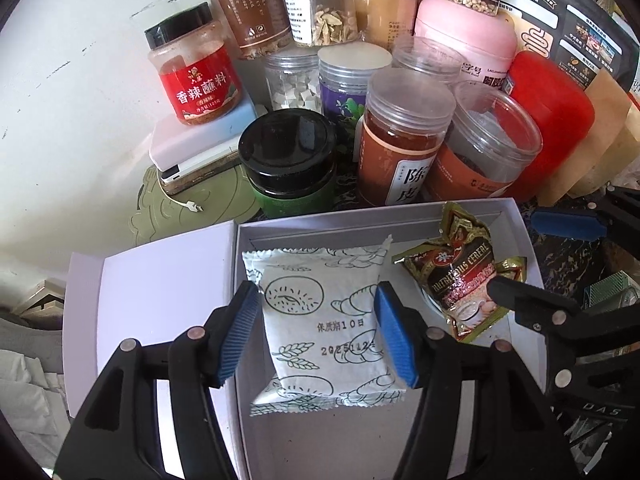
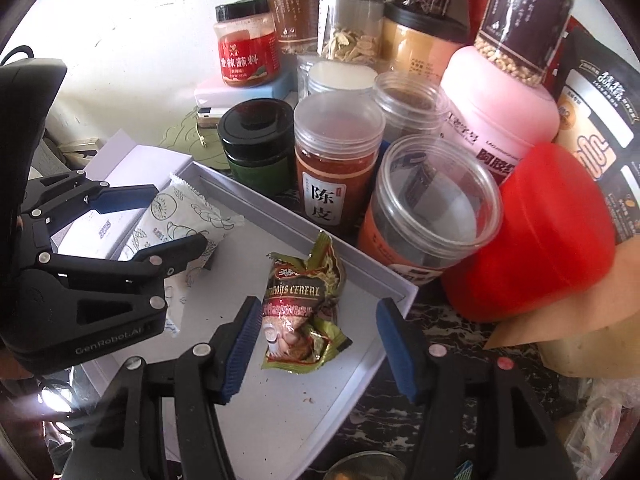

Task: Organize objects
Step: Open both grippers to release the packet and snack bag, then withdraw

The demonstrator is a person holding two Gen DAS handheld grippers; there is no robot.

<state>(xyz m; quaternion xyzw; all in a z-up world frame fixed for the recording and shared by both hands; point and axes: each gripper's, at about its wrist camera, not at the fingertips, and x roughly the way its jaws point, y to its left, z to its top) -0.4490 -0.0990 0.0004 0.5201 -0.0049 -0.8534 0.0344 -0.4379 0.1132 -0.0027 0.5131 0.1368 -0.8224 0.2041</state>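
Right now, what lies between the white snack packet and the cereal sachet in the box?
Only bare box floor: in the left wrist view the white snack packet and cereal sachet lie side by side, nothing between.

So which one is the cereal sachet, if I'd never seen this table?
Find the shallow white box in front of the crowd of jars. Two packets lie in it: a flat white packet with line drawings, and beside it the cereal sachet, crumpled, shiny gold and dark red, printed with the word CEREAL.
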